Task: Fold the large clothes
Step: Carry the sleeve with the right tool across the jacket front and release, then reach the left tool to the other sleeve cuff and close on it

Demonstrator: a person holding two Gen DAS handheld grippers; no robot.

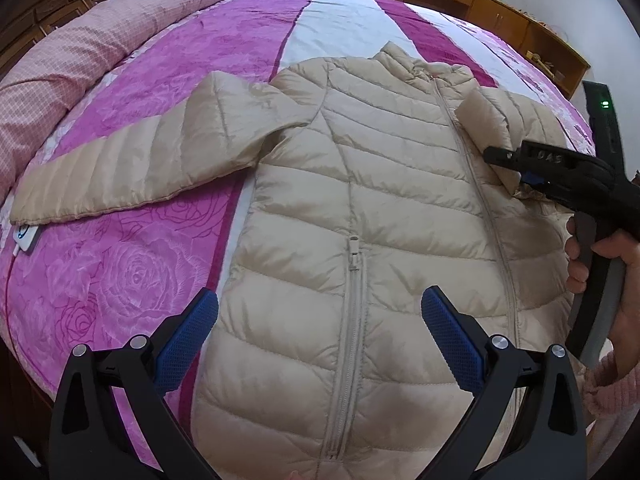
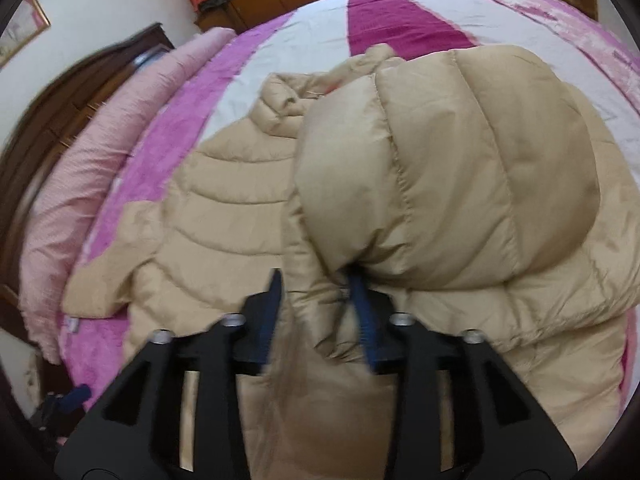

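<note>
A beige quilted puffer jacket (image 1: 360,208) lies face up on the bed, zipper closed, collar at the far end. Its left sleeve (image 1: 132,160) stretches out flat to the left. Its right sleeve (image 1: 492,120) is lifted and folded over the chest. My right gripper (image 1: 516,168) is shut on that sleeve's cuff; in the right wrist view the sleeve (image 2: 460,168) bulges up right in front of the gripper (image 2: 316,300). My left gripper (image 1: 320,320) is open and empty, hovering above the jacket's lower front.
The bed has a pink, magenta and white rose-patterned cover (image 1: 120,272). A rolled pink checked quilt (image 1: 80,48) lies along the left by the dark headboard. Wooden cabinets (image 1: 500,12) stand beyond the bed. A small white tag (image 1: 26,236) lies near the left cuff.
</note>
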